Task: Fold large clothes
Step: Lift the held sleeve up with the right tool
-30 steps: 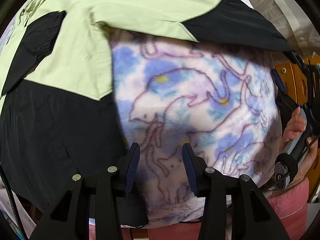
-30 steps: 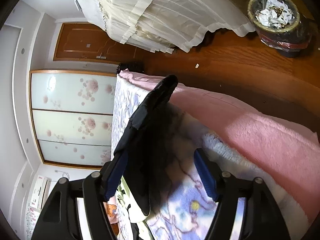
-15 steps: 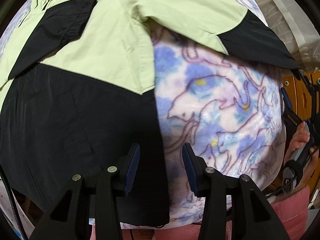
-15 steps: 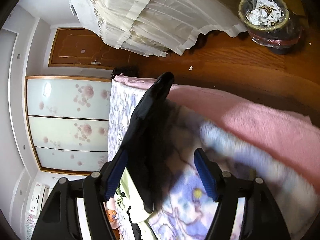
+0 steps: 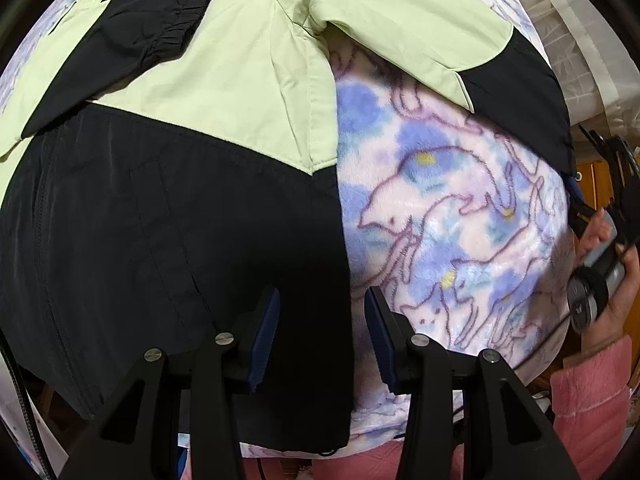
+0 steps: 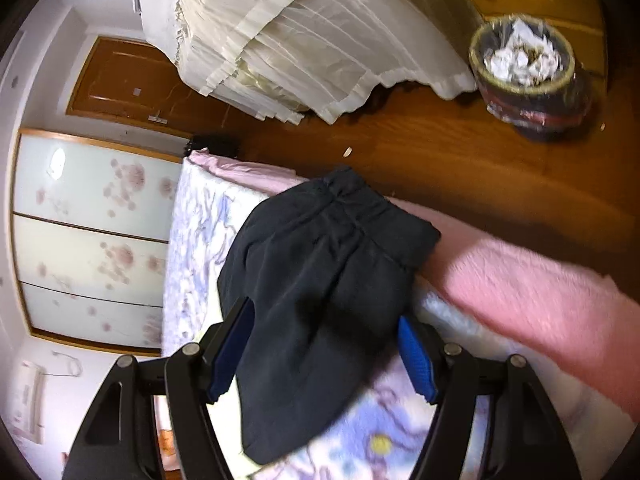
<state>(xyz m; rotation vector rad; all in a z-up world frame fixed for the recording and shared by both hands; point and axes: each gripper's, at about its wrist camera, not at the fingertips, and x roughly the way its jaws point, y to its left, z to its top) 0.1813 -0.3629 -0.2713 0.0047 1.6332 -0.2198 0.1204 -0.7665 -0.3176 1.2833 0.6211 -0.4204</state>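
A light-green and black jacket (image 5: 224,92) lies spread on a blue and purple floral blanket (image 5: 452,216). Its left sleeve with a black cuff (image 5: 160,36) is folded over the body. Its right sleeve (image 5: 516,92) reaches out to the right. My left gripper (image 5: 320,328) is open, hovering over the black hem edge (image 5: 312,280). My right gripper (image 6: 326,344) is open, with the black sleeve cuff (image 6: 332,256) lying between its blue pads; it also shows in the left wrist view (image 5: 600,216) at the right edge.
A pink bed cover (image 6: 532,292) borders the blanket. Beyond it are a wooden floor (image 6: 440,152), a full waste basket (image 6: 528,72), cream curtains (image 6: 304,40) and a floral wardrobe (image 6: 88,232).
My left gripper has moved left, from over the blanket to over the jacket's black hem. In the right wrist view the black cuff has dropped from standing edge-on to lying flat between the pads.
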